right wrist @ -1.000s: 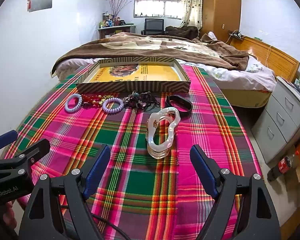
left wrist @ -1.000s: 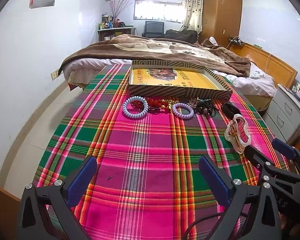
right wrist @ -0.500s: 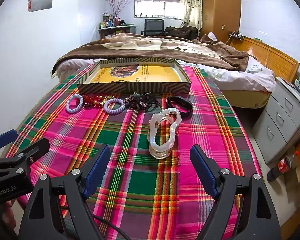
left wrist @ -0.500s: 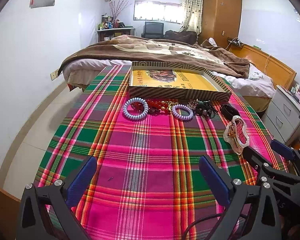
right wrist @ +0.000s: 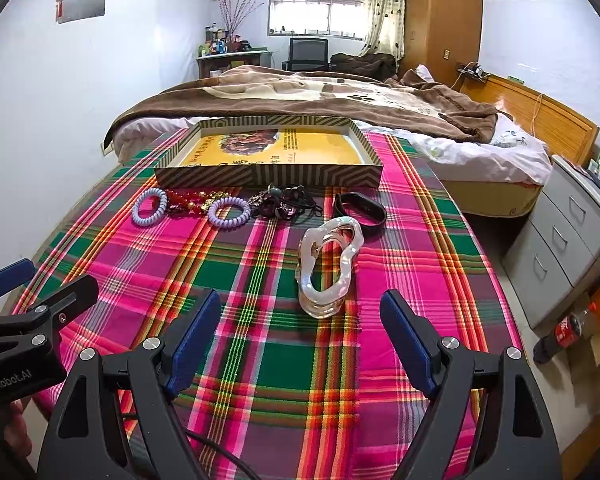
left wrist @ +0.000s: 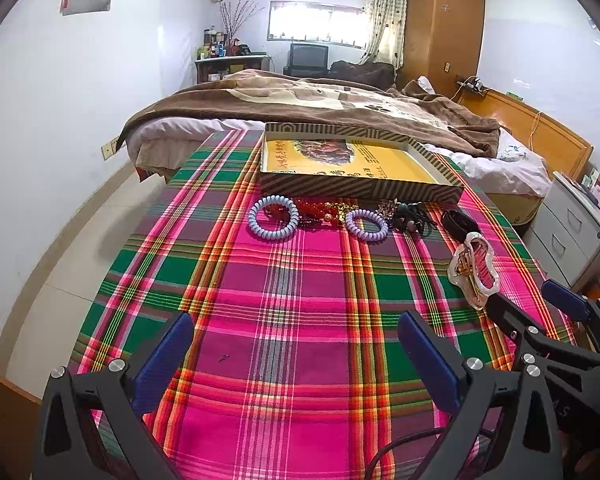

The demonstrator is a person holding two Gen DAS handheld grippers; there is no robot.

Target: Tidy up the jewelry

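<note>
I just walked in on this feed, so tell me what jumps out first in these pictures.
The loud pink and green plaid cloth fills both views. On it, a pearly white hair claw lies just ahead of the open right gripper. Farther back, coil bracelets, red beads and dark hair ties line the front of a striped box.

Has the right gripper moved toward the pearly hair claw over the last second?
Yes, slightly: the right gripper has advanced; the hair claw and box sit lower and nearer in its view.
</note>
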